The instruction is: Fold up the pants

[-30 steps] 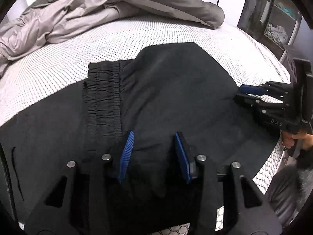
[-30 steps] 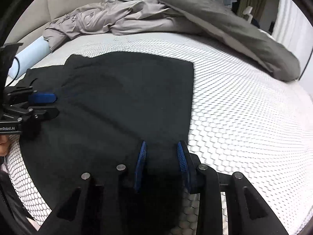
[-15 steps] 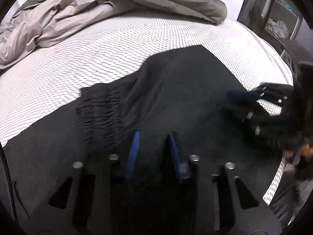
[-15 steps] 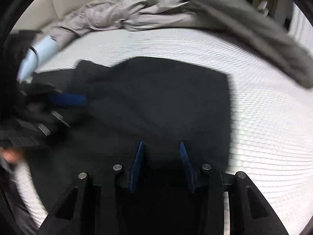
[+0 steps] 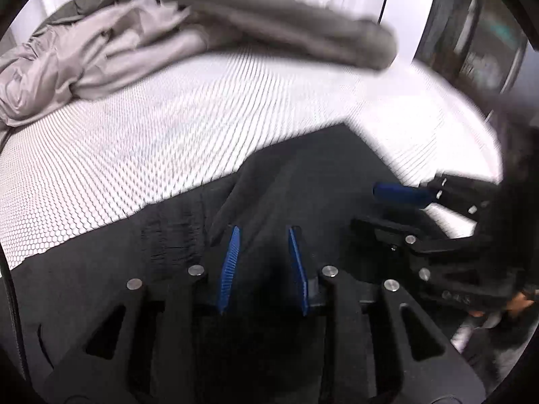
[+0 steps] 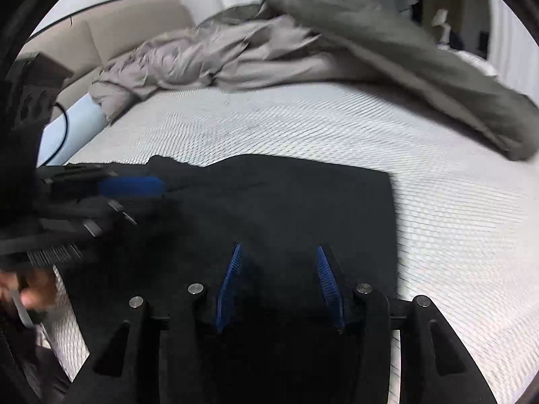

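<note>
pants (image 6: 286, 208) – long axis sideways, waistband left | left tongs (image 5: 262, 262) pinching fabric | right tongs (image 6: 279, 282) spreading, fabric between

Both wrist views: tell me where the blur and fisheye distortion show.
Left wrist view: grey duvet and the right claw smear with motion blur; the frame edges curve into a dark rim. Right wrist view: the left claw blurs, the black pants stay fairly sharp, the mattress bulges.
</note>
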A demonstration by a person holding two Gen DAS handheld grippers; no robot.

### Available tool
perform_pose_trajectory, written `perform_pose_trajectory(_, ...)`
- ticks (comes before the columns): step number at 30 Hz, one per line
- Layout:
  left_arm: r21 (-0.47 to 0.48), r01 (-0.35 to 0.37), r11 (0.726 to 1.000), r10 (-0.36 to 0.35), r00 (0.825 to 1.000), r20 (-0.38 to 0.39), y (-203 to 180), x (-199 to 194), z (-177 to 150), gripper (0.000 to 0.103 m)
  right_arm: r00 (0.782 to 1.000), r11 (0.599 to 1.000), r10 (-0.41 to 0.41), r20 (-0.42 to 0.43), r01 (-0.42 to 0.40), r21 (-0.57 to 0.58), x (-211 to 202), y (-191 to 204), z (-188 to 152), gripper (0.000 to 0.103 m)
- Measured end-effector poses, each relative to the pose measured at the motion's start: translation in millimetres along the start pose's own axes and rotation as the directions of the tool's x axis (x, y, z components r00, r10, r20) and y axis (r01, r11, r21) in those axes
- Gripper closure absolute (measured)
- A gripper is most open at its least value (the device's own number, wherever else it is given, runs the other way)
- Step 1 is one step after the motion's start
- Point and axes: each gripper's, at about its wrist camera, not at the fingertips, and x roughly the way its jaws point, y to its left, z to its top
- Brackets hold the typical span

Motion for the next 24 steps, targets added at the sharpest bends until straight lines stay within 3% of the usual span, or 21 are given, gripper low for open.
perform_pose_trajectory(1, -0.001, -0.021, 1.000, 0.021, 0.999, -0.031, 4.9, 13.4, -1.6, 0.078, 0.999, 1.000, 0.013, -0.033, -0.013, -0.002, 13.7, 3.1, 2.0, 0.056)
perform_pose_trajectory(5, -0.088, 0.068, 0.994, -0.070, 0.998, -0.012, 31.7, 15.9, -7.6, 0.089, 0.993, 0.996, -0.088, -0.085, 0.087, -0.019, 29.1, -13.7, 1.8, 0.057)
perform_pose_trajectory(7, -0.068, 0.052, 0.996, -0.052, 0.999, 0.008, 35.6, 5.8, -12.3, 0.094, 0.975, 0.979, -0.202, -0.093, 0.203, 0.001, 24.0, -32.4, -1.0, 0.057)
perform_pose_trajectory(10, -0.082, -0.018, 0.996, 0.019, 1.000, 0.013, 41.8, -2.1, -16.5, 0.094, 0.960, 0.962, -0.265, -0.089, 0.270, 0.049, 18.0, -51.2, -6.5, 0.053)
perform_pose_trajectory(12, -0.113, -0.011, 0.994, 0.014, 1.000, 0.019, 47.4, -7.2, -17.5, 0.094, 0.966, 0.964, -0.244, -0.082, 0.251, 0.090, 7.5, -60.6, -9.9, 0.053)
perform_pose_trajectory(15, -0.094, -0.079, 0.992, 0.085, 0.995, 0.058, 43.8, -24.7, -15.1, 0.094, 0.968, 0.961, -0.250, -0.029, 0.251, 0.118, -10.4, -57.5, -7.9, 0.053)
perform_pose_trajectory(19, -0.085, -0.041, 0.996, 0.053, 0.989, 0.136, 26.4, -38.7, -0.5, 0.093, 0.987, 0.980, -0.158, 0.035, 0.152, 0.125, -21.7, -45.9, 2.6, 0.053)
perform_pose_trajectory(24, -0.089, 0.009, 0.996, -0.002, 0.997, 0.078, 11.2, -1.4, 17.5, 0.093, 0.999, 0.991, -0.035, 0.033, 0.031, 0.131, 11.5, -18.4, 21.9, 0.053)
